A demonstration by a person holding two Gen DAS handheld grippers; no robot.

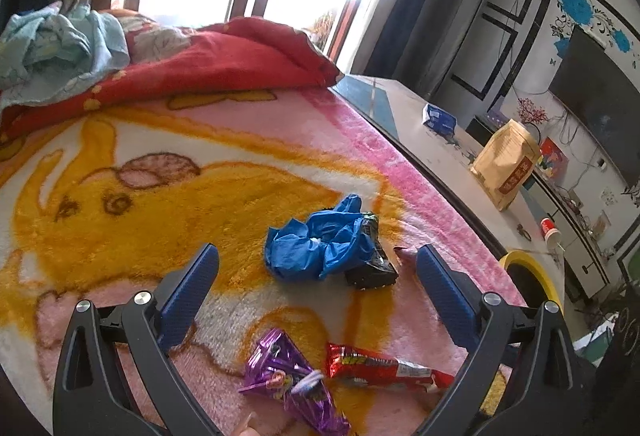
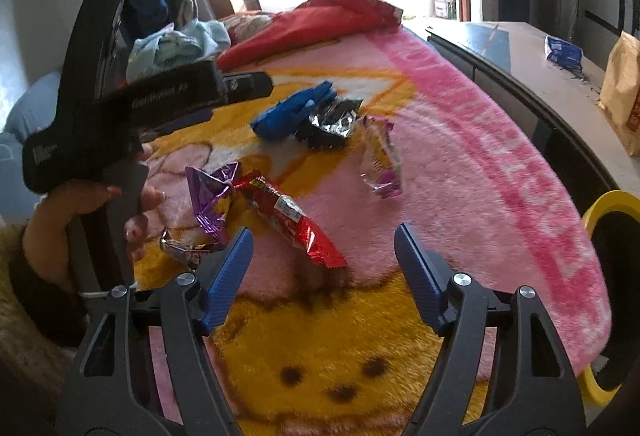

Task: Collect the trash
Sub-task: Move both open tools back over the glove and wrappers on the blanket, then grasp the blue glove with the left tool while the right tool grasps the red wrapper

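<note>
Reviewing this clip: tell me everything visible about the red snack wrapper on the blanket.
The red snack wrapper is a long, shiny foil packet with yellow lettering and a white label patch, crinkled and lying flat on the fluffy pink and yellow blanket. One end touches a purple foil wrapper. Neither pair of jaws touches it.

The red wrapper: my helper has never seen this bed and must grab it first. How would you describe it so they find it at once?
On the pink and yellow cartoon blanket covering the bed, look near the front edge, nearest the open right gripper. The red wrapper lies flat there, long and narrow, touching a crumpled purple foil wrapper. It is the only red, bar-shaped piece.
</note>
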